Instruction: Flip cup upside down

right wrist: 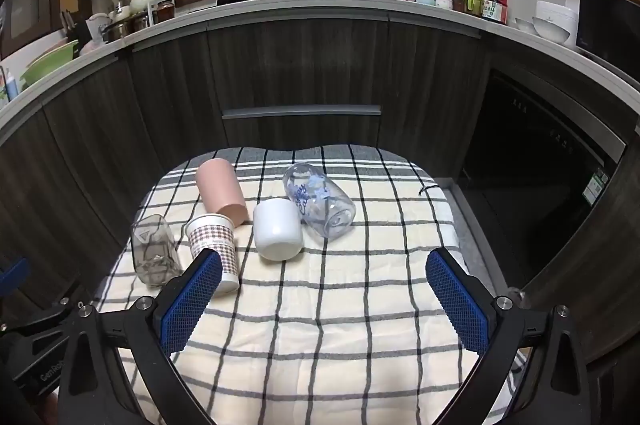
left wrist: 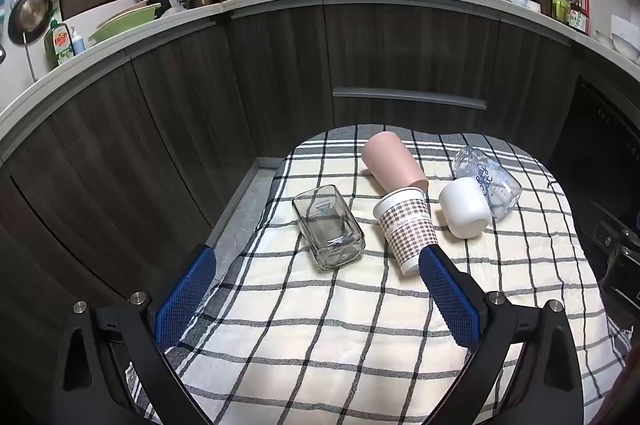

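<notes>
- Square glass: lies on its side ahead of the left gripper, toward its left finger. Risk, as I judge it: smooth glass on soft checked cloth could roll or slide off the blue pads if pinched near the mouth.
- Paper cup: on its side just ahead of the left gripper's right finger, mouth pointing away. Thin wall; a hard squeeze would likely crush it (lightest piece here, easiest to fling).
- Pink cup: beyond the paper cup, rim touching or nearly touching it. Lifting either one may drag the other.
- White cup: ahead of the right gripper, left of its centre line, on its side. Wide body; a shallow bite could let it squirt out.
- Printed clear glass: just beyond and right of the white cup, seemingly touching it. A nudge could send it rolling toward the cloth's far edge.
- Which cup is meant I cannot tell; none stands upside down yet.
- Left gripper: jaws wide, holding nothing, low over the near cloth, pointed at the glass and paper cup.
- Right gripper: jaws wide, empty, level with its partner, aimed between the white cup and bare cloth.
</notes>
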`<state>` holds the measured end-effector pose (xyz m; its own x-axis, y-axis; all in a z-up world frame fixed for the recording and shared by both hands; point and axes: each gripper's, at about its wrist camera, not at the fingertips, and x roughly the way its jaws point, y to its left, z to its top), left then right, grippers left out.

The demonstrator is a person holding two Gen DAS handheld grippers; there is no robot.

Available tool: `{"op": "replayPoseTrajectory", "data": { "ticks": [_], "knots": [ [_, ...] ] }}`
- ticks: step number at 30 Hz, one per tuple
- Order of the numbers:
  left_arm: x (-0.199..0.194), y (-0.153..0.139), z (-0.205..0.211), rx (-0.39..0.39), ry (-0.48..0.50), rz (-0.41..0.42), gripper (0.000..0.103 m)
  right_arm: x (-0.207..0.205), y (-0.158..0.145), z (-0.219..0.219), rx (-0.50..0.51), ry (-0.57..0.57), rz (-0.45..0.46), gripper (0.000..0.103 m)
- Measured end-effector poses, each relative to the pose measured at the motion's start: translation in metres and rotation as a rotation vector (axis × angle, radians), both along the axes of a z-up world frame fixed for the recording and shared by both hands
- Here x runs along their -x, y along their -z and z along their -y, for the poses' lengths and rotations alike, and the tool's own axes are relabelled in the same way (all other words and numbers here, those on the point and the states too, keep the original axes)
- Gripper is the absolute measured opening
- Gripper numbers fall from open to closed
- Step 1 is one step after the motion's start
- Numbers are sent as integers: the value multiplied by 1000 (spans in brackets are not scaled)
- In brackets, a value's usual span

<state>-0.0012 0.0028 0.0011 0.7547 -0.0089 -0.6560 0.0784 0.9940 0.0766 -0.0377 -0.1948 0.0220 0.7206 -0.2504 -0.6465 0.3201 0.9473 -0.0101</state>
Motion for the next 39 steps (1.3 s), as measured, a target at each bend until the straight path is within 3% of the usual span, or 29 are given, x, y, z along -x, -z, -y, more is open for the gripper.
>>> {"op": "replayPoseTrajectory", "data": {
  "ticks": [39],
  "knots": [
    [2,-12,-8,24,1,6,103,5,-6,-1,-27,-2,22,102]
  ]
}}
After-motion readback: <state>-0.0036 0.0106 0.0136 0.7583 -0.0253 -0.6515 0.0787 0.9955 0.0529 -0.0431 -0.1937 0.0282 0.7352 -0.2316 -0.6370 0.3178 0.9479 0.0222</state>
